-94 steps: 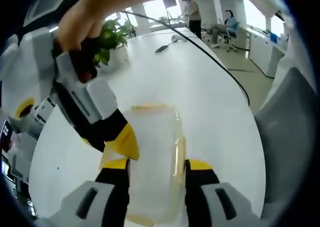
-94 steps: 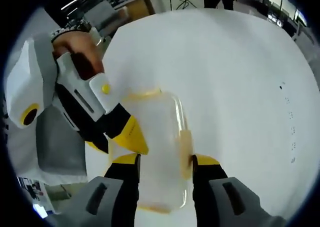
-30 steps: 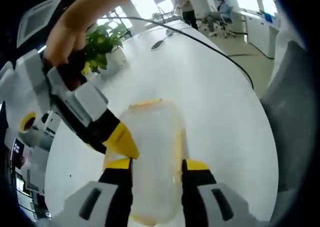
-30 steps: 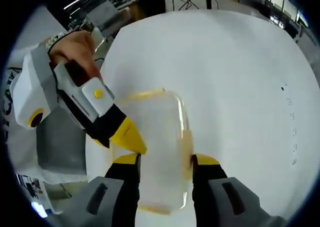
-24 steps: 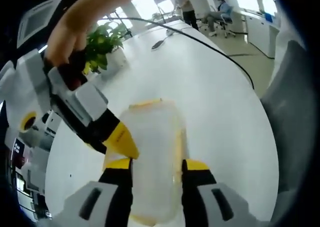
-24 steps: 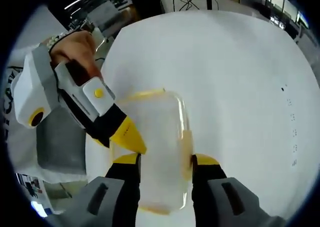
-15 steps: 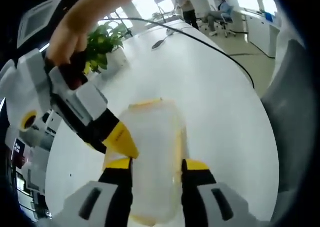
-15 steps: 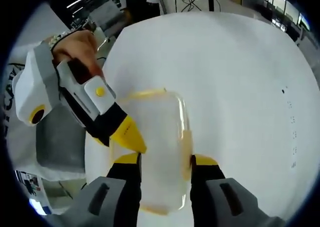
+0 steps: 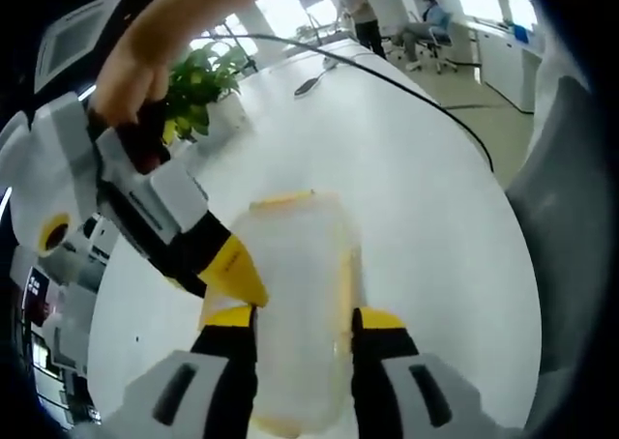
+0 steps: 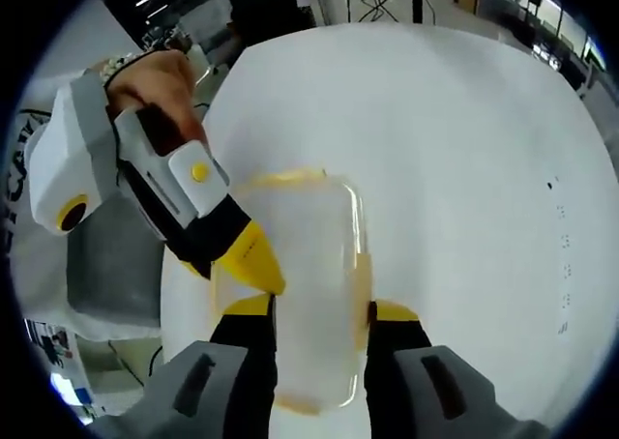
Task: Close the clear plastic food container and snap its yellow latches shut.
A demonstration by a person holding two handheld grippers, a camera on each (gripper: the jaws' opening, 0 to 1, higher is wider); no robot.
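In the left gripper view the clear plastic container (image 9: 295,294), lid on, lies lengthwise on the white table. It has a yellow latch at its far end (image 9: 282,202) and another along its right side (image 9: 344,282). My left gripper (image 9: 302,321) straddles its near end, both jaws pressed against its sides. The right gripper (image 9: 164,212), held by a hand, reaches in from the left and its yellow tip touches the container's left edge. In the right gripper view my right gripper (image 10: 317,313) clamps the container (image 10: 311,265) the same way, and the left gripper (image 10: 193,207) touches its left edge.
A potted plant (image 9: 198,76) and a black cable (image 9: 406,101) lie farther along the white table (image 9: 426,217). A grey chair (image 9: 571,236) stands off the right edge, with people and office chairs far behind. In the right gripper view, open tabletop (image 10: 464,159) spreads to the right.
Both grippers keep their hold on the container. The right gripper view has tilted slightly, so the left gripper and the container sit a little higher in it.
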